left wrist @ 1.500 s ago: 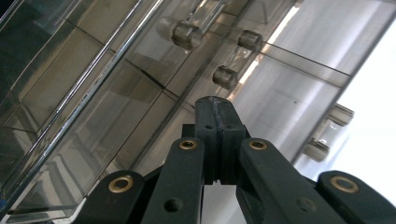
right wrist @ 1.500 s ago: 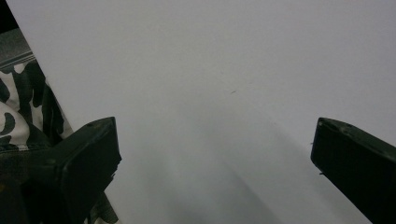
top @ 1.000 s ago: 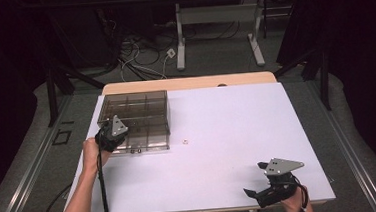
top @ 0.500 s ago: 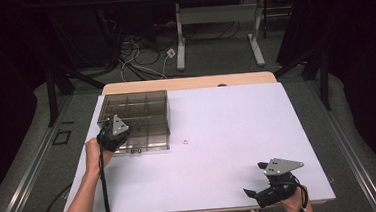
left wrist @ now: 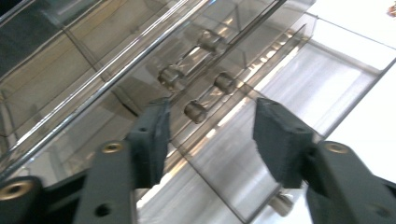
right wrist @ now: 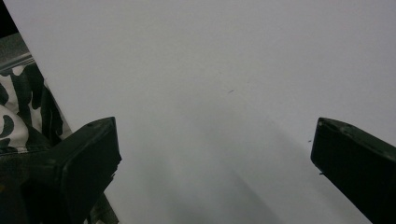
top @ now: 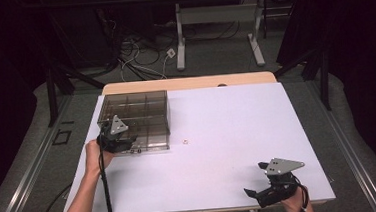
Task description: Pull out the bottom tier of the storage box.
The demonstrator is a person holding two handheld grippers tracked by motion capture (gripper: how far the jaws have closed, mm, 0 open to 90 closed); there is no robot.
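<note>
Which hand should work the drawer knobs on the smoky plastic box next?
Left. The left gripper sits at the drawer box, jaws just opened around a knob. The right gripper rests open at the table's near corner.

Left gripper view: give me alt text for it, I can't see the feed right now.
The left gripper has its two black jaws parted, having just been opening, right in front of a smoky clear plastic drawer box. Small knob handles on the drawer fronts sit just beyond the jaws, untouched, and the white table shows at right.
</note>
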